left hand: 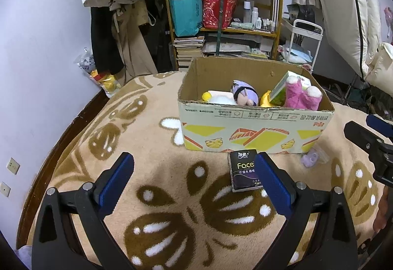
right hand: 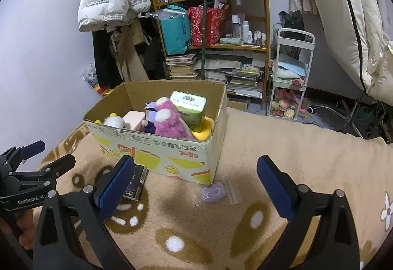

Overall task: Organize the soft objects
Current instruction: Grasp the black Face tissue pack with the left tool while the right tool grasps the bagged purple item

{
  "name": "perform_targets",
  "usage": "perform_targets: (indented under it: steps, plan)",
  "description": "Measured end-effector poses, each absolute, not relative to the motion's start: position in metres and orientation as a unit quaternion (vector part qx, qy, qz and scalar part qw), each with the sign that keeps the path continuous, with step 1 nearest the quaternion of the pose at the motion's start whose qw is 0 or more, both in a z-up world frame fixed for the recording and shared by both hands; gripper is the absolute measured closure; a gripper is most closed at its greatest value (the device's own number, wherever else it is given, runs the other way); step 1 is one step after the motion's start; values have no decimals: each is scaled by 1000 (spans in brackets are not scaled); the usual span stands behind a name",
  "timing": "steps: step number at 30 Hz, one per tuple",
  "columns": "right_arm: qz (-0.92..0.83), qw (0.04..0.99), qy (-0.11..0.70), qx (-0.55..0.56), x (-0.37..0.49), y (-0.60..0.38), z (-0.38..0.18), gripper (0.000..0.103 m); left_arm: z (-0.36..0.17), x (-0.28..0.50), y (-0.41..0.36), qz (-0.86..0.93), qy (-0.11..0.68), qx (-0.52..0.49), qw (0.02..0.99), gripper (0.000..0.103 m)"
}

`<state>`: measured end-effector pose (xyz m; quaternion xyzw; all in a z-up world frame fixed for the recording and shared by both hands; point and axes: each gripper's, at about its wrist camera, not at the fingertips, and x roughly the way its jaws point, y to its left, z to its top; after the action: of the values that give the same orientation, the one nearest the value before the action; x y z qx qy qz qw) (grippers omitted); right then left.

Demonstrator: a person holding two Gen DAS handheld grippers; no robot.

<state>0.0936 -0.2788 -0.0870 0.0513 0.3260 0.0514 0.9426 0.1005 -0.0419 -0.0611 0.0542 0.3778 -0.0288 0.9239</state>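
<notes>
Both grippers, left gripper (left hand: 194, 173) and right gripper (right hand: 195, 175), hover spread wide and empty. The tissue pack (left hand: 244, 170), lower centre before the cardboard box (left hand: 255, 132), looks light and squashy (grip its long sides).

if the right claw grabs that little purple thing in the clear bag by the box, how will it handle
The small purple item sits in a loose clear zip bag, so the film will probably slip and crinkle between the pads. It looks light and soft, likely squashing a bit. Lying flat on the fuzzy blanket, it should not roll.
</notes>
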Motion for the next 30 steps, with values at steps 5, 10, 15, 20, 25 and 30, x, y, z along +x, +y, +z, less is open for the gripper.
perform_targets:
  steps: [5,10,15,20,25,30]
  plan:
    - [49,935,347,55,105,-284,-99,0,-70,107,-49,-35,385,63,920,6]
    - [44,927,367,60,114,-287,-114,0,-82,112,-59,-44,385,73,919,6]
    - [37,927,370,50,119,-288,-120,0,-90,119,-64,-52,390,67,917,6]
    - [36,921,385,45,123,-288,-129,0,-99,127,-66,-65,409,49,909,6]
    - [36,913,404,46,129,-289,-142,0,-108,134,-68,-74,427,46,900,6]
    - [38,906,418,50,137,-288,-155,0,-117,137,-73,-77,440,54,893,6]
